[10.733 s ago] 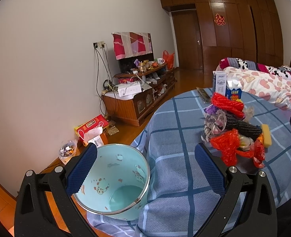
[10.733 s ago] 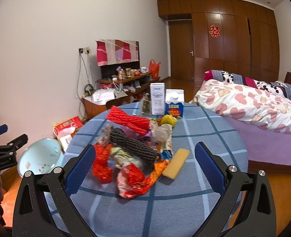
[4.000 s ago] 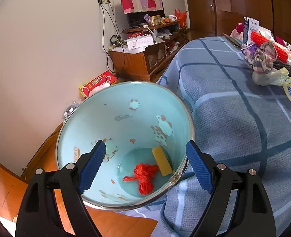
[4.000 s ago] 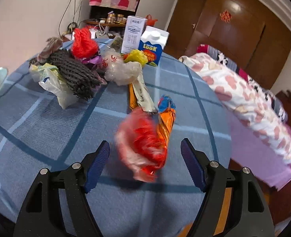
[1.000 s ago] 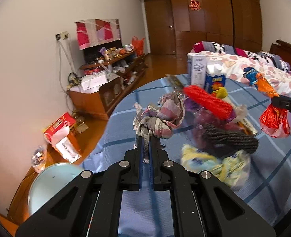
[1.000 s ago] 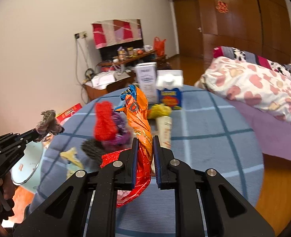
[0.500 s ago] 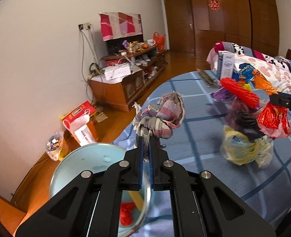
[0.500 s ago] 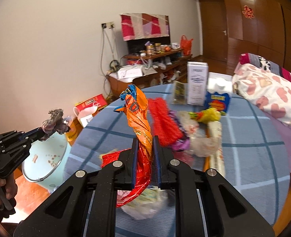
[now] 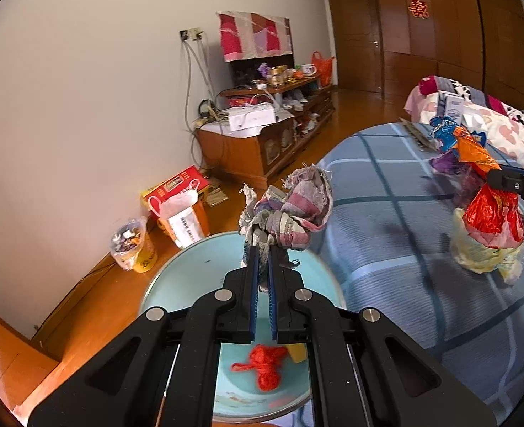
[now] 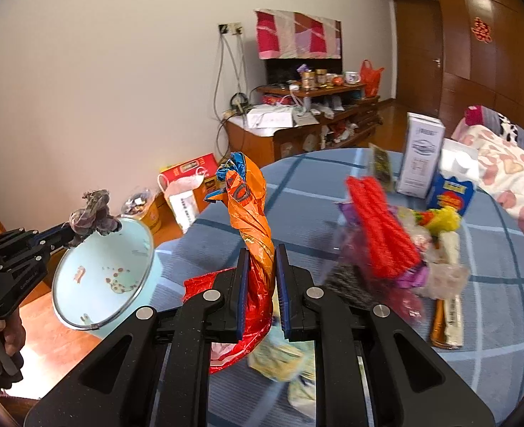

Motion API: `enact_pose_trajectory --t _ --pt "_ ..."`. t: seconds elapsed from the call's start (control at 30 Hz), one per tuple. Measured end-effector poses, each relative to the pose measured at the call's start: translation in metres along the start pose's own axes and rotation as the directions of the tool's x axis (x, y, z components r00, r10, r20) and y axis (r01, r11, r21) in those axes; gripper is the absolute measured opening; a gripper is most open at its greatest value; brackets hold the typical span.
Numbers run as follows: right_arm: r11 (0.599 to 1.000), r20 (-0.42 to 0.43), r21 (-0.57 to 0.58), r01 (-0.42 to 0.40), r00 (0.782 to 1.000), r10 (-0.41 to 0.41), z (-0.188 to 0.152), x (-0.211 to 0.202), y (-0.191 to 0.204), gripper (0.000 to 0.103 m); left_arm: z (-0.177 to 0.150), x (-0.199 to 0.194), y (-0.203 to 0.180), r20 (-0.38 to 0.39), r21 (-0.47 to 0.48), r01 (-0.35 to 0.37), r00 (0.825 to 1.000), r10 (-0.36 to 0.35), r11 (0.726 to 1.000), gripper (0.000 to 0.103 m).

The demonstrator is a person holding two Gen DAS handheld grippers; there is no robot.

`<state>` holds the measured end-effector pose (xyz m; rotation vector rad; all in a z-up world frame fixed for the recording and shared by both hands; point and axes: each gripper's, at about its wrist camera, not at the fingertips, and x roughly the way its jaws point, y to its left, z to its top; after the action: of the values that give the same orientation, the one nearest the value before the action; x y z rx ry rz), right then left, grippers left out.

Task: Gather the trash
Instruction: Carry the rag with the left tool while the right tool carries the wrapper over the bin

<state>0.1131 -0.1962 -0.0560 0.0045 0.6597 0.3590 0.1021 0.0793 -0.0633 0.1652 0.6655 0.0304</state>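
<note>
Left gripper (image 9: pixel 262 267) clamped on a rag (image 9: pixel 287 210), knotted plaid cloth bunched above the tips, a short tail pinched between the pads. Bin (image 9: pixel 176 270) sits directly below and just past the tips in the left wrist view: pale blue bucket on the floor at the near-left edge of the table (image 9: pixel 386 213), mouth up, red string (image 9: pixel 265 366) and a yellow piece (image 9: pixel 295 352) already on its bottom. From the right wrist view the rag hangs over the far-left part of the rim, not clearly over the centre. Right gripper (image 10: pixel 262 284) clamped on a wrapper (image 10: pixel 251 213): orange/red foil, long axis roughly upright, blue tip above the pads, red bulk hanging below. It is over the table, bin down and to its left, well apart. So left is the nearer hand by a wide margin; my read is left releases first, possibly after a small nudge toward the bin centre, then right has to travel left and off the table edge before letting go. Risk: the wrapper is long and light, could catch the rim. Rest of the trash pile (image 10: pixel 386 235) and two cartons (image 10: pixel 422 153) on the far right of the table, untouched.
</note>
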Motion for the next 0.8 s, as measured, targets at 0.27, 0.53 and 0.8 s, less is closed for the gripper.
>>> enact_pose_trajectory --t 0.27,0.53,0.8 --pt "0.998 -0.033 -0.043 -0.037 0.999 0.036 0.003 0.021 0.028 0.015 -0.012 0.002 0.023 -0.027 -0.013 -0.057 0.998 0.056 0.998 0.005" --pt "0.995 -0.065 -0.081 -0.065 0.996 0.060 0.004 0.040 0.053 0.015 -0.027 0.007 0.043 -0.055 -0.023 -0.113 0.992 0.111 0.993 0.005" --pt "0.989 -0.090 -0.118 -0.089 0.993 0.078 0.007 0.054 0.076 0.015 -0.032 0.008 0.059 -0.068 -0.040 -0.155 0.986 0.152 0.987 0.005"
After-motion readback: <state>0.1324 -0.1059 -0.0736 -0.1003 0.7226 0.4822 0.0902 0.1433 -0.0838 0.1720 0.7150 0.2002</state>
